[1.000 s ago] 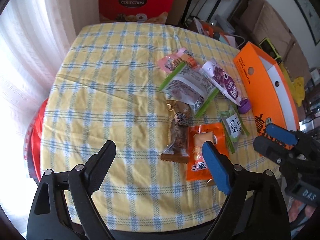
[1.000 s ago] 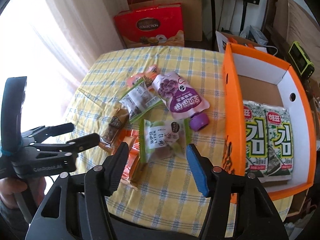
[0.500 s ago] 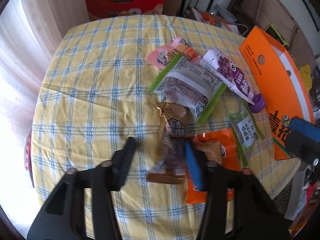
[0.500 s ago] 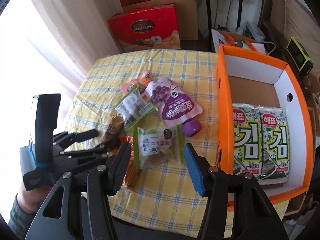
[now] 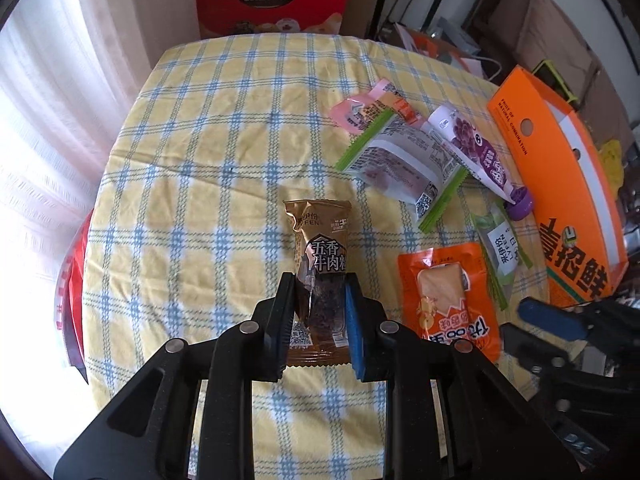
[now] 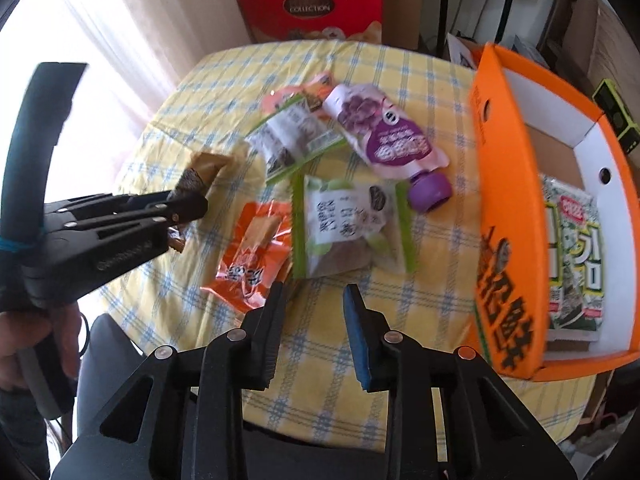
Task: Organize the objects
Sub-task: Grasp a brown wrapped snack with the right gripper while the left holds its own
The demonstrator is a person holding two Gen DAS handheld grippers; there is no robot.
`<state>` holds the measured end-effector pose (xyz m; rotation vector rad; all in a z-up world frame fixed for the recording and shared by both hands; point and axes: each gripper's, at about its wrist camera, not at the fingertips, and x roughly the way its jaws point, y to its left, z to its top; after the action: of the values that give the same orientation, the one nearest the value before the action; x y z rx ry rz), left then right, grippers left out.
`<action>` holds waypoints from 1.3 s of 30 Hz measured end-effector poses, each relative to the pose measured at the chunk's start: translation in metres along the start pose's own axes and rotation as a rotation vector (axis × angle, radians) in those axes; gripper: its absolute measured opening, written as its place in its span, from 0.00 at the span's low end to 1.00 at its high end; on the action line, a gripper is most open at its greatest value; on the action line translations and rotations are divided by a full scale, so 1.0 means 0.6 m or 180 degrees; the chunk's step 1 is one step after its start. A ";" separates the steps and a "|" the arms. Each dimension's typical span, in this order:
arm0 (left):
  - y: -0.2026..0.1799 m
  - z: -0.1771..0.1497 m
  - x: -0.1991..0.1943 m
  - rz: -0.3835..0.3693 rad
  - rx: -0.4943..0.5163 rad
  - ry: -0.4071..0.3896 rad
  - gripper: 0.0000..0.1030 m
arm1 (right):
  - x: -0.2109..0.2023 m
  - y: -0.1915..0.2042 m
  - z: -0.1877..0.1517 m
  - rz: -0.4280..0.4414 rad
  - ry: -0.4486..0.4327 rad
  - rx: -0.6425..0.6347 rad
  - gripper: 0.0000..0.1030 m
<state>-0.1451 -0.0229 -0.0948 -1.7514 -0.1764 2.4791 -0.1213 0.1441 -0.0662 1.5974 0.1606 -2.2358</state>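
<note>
Left gripper clamped, right gripper empty

The left gripper has both fingers pressed against the sides of a brown snack packet (the person's hand shows at its handle in the right wrist view). The right gripper hovers above the table, jaws parted, nothing between them.

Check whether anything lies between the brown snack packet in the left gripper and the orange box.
Yes. The left gripper is shut on the brown snack packet. Toward the orange box lie the orange packet, the green-edged packet and the purple pouch, flat on the tablecloth. Carried above them, nothing blocks it.
</note>
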 end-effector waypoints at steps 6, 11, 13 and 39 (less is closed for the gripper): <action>0.014 0.000 -0.005 -0.0105 -0.0093 0.0030 0.21 | 0.010 0.004 0.008 0.0172 -0.0033 0.0138 0.28; 0.020 -0.003 0.000 -0.0107 -0.0130 0.0059 0.21 | 0.022 0.006 0.016 0.0399 -0.0001 0.0341 0.31; 0.021 -0.005 0.003 -0.0135 -0.0138 0.0079 0.21 | 0.028 0.007 0.018 0.0405 0.0012 0.0385 0.36; -0.028 0.005 -0.070 -0.0318 0.0061 -0.0115 0.21 | -0.037 -0.020 -0.013 0.0351 -0.0176 0.0311 0.11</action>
<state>-0.1336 -0.0125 -0.0522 -1.6491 -0.2360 2.4348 -0.1126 0.1631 -0.0498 1.5520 -0.0517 -2.2304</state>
